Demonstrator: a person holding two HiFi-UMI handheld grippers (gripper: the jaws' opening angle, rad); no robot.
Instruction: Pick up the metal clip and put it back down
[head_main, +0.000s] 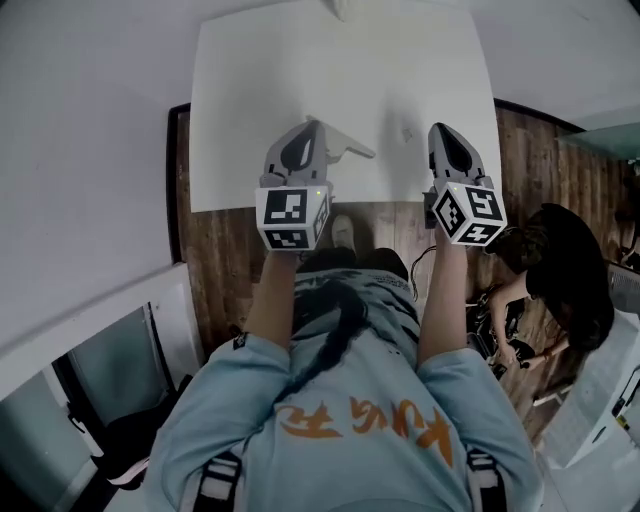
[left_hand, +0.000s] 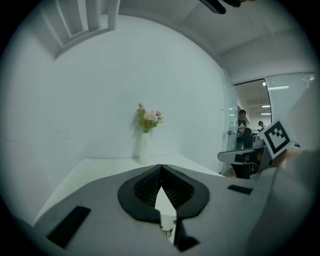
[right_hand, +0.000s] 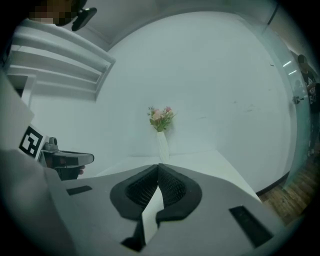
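A small pale thing (head_main: 407, 132), perhaps the metal clip, lies on the white table (head_main: 250, 90) just left of my right gripper's tip; it is too faint to be sure. My left gripper (head_main: 318, 124) hovers over the table's near part, its jaws shut with nothing between them (left_hand: 160, 166). My right gripper (head_main: 437, 128) is level with it to the right, also shut and empty (right_hand: 158, 165). Neither gripper view shows the clip.
A white vase of pink flowers (left_hand: 144, 147) (right_hand: 162, 145) stands at the table's far edge against the wall. The table's near edge (head_main: 350, 205) runs just behind both grippers. A person (head_main: 560, 270) crouches on the wooden floor at the right.
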